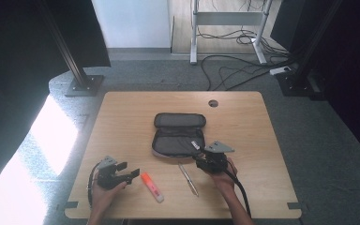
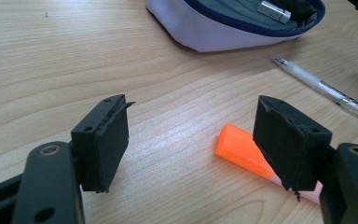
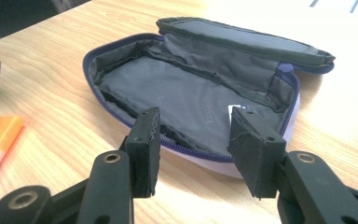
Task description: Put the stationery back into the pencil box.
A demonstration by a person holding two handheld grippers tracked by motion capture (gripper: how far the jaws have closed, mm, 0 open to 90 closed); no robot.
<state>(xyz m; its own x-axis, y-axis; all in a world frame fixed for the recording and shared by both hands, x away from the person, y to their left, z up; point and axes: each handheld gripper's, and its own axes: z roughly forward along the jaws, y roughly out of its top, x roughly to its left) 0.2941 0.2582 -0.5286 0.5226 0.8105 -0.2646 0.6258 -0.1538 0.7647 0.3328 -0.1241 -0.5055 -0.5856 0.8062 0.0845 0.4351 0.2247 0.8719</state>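
Left gripper (image 2: 191,135) spread wide, lining up on the orange highlighter (image 2: 242,151) just ahead on the surface. Right gripper (image 3: 193,135) released, empty, hovering at the open pouch (image 3: 186,93). Next: lower, straddle, squeeze.

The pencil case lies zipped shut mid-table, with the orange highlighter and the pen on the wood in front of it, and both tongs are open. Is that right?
Not quite: the pencil case is unzipped, its lid folded back and its grey lining showing, as the right gripper view shows. The rest stands: orange highlighter and pen lie on the wood in front of it, and left tongs and right tongs are open.
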